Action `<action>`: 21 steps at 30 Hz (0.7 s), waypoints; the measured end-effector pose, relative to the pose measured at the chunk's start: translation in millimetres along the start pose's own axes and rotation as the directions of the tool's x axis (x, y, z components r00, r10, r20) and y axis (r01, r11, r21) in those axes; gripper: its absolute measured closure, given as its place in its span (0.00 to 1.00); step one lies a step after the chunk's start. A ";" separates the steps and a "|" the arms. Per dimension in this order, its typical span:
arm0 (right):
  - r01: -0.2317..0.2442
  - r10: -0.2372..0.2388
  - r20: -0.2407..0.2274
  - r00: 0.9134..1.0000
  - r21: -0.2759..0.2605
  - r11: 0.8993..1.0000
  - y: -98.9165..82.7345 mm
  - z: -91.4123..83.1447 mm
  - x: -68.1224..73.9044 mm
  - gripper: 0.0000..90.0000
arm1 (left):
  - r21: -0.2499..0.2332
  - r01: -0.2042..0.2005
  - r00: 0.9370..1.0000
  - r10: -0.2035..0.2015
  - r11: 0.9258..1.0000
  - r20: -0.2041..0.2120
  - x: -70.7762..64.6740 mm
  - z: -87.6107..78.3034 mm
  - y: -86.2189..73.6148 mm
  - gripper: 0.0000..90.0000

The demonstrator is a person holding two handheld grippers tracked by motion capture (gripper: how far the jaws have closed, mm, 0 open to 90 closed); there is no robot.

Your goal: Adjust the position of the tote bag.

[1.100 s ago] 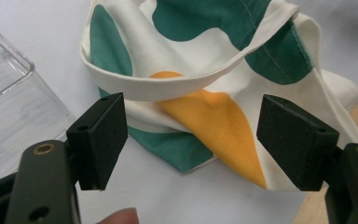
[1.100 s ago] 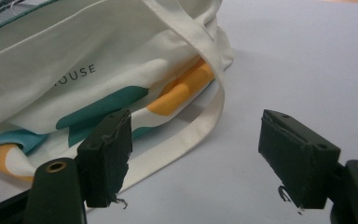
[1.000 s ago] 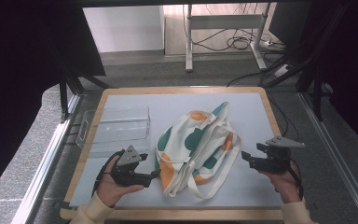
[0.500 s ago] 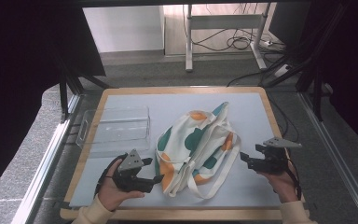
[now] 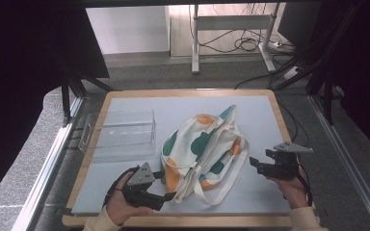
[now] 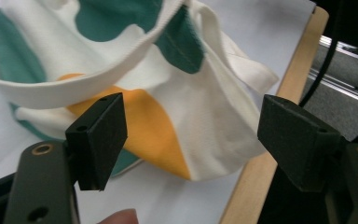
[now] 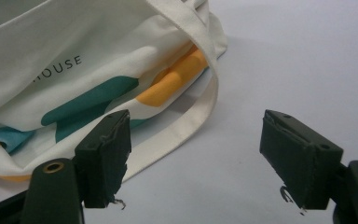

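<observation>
**Two open grippers flank a crumpled tote bag**

The left gripper (image 5: 166, 185) stands with its jaws wide apart and nothing pressed between them; they have just been opening further. In the left gripper view its pads (image 6: 98, 140) frame the near corner of the tote bag (image 5: 202, 151), where an orange patch (image 6: 144, 126) and a cream strap (image 6: 74, 84) lie just ahead, apart from both pads. That aim suggests a grab at the bag's lower left corner or at the strap that crosses it.

The right gripper (image 5: 256, 163) is likewise spread and empty. In the right gripper view its pads (image 7: 107, 149) look along the blue mat at the bag's side, where a loop of handle (image 7: 200, 107) curves out onto the bare surface. The loop lies free and flat, so it looks the easier hold on that side.

The tote bag sits near the middle of the table (image 5: 125, 226), rumpled, with its straps trailing toward the person. A clear plastic tray (image 5: 120, 132) lies to its left, just beside the fabric but not touching it as far as I can tell.

Room is good to the right and behind the bag, where the mat is bare. It is tight at the front: the left gripper works close to the wooden rim (image 6: 270, 140), and the bag's corner lies near that edge.
</observation>
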State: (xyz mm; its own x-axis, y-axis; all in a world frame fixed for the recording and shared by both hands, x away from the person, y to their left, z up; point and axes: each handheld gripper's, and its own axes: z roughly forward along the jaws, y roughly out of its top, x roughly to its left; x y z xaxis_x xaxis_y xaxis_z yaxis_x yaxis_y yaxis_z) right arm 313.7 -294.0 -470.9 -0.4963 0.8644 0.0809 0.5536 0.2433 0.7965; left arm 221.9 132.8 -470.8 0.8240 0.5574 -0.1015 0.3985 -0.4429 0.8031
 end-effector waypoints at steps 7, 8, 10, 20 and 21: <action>0.004 -0.004 0.000 1.000 0.009 1.000 -0.6 1.3 0.7 0.28 | 0.031 -0.060 0.997 0.058 0.998 0.051 -15.5 14.4 -1.1 0.19; 0.005 -0.005 0.001 1.000 0.009 1.000 -0.8 1.8 0.9 0.28 | 0.034 -0.060 0.997 0.058 0.998 0.046 -16.6 17.0 -1.2 0.17; 0.006 -0.006 0.002 1.000 0.013 1.000 -0.9 2.7 1.6 0.28 | 0.038 -0.054 0.998 0.052 0.998 0.044 -17.2 22.5 -1.8 0.15; 0.013 -0.013 -0.002 1.000 0.018 1.000 -1.1 5.3 4.3 0.28 | 0.084 -0.082 0.996 0.085 0.993 -0.034 -22.0 54.1 -7.5 0.18; 0.015 -0.015 0.001 1.000 0.020 1.000 -1.2 5.3 4.2 0.28 | 0.082 -0.085 0.995 0.089 0.993 -0.047 -22.4 54.9 -7.6 0.23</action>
State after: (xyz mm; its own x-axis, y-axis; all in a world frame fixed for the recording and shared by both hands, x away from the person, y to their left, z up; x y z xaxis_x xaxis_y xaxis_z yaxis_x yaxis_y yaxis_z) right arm 314.6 -288.3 -474.8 -0.5039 0.8610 0.0689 0.5592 0.2645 0.7857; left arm 222.5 85.2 -506.8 0.8365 0.5480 -0.0021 0.3590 -0.5450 0.7577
